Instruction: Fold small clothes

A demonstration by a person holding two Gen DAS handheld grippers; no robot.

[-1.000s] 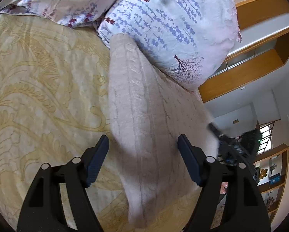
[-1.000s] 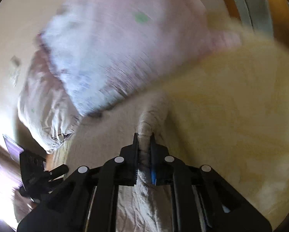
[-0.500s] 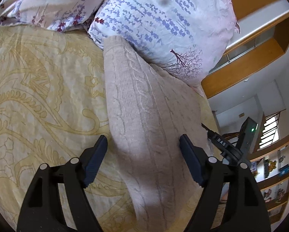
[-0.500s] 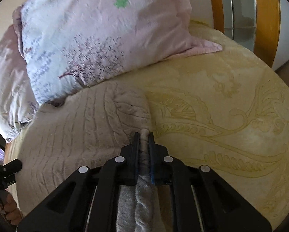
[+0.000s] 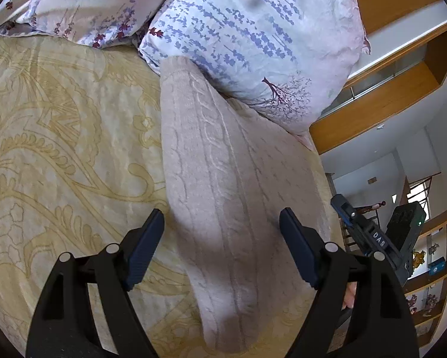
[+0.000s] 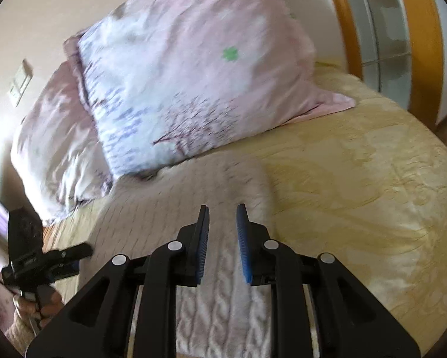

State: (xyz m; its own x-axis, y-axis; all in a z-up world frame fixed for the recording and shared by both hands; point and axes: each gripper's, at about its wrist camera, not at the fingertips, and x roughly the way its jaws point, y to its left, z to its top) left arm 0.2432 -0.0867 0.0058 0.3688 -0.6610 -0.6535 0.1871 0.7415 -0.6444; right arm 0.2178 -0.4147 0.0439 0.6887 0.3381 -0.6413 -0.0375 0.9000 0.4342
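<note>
- Left wrist view: cable-knit sweater (image 5: 223, 185) folded lengthwise on bed (image 5: 59, 149), top against pillow (image 5: 253, 38).
- Left gripper (image 5: 222, 247): jaws spread, empty.
- Right gripper (image 6: 222, 238): jaws just opening, released knit below.
- Handling: soft, limp, light; pinch a folded edge.

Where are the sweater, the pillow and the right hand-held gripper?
sweater (image 5: 223, 185): left wrist view, middle of the cable-knit panel.
pillow (image 5: 253, 38): left wrist view, middle of the printed face.
right hand-held gripper (image 6: 222, 213): right wrist view, gap between the fingertips.
</note>
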